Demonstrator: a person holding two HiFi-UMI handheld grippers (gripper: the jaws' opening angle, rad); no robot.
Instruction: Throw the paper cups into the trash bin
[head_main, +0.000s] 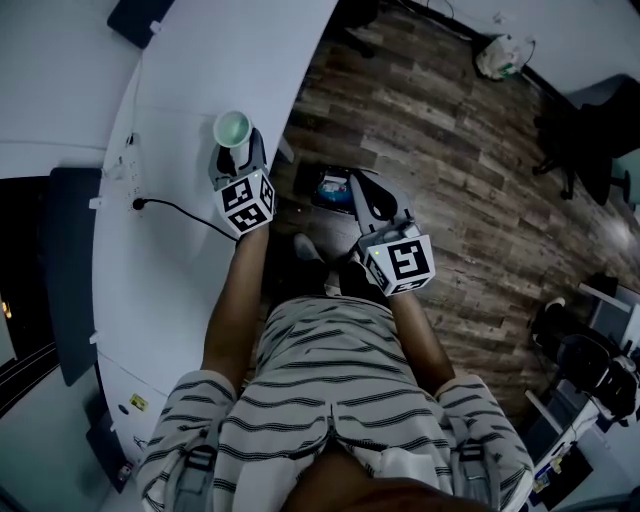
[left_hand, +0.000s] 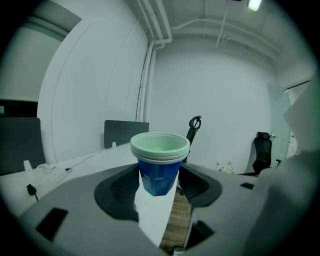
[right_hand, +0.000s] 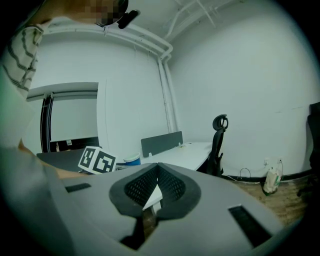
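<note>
The left hand-held gripper (head_main: 238, 158) is gripping the paper cups (head_main: 232, 128), a nested stack with a blue body and pale rims. In the left gripper view its jaws are standing wide, with the dark pads (left_hand: 117, 187) pressing on both sides of the blue wall and the open mouth of the stack facing up. The cups are sitting upright over the white counter (head_main: 200, 60), close to its curved edge. I can't tell whether their base is touching the surface.

The right hand-held gripper (head_main: 360, 186) is hanging out over the wooden floor (head_main: 440, 130), well apart from the cups. Its jaws are meeting at the tips in the right gripper view and carrying nothing. That same view is catching the left gripper's marker cube (right_hand: 96, 161) with the blue of the cups just beside it.

Between the two grippers, down on the floor and just off the counter's edge, a dark trash bin (head_main: 322, 190) is showing something colourful inside. A black cable (head_main: 185, 210) is trailing across the counter near the left forearm, and a black office chair (left_hand: 194, 127) is standing beyond the cups by the far wall.
</note>
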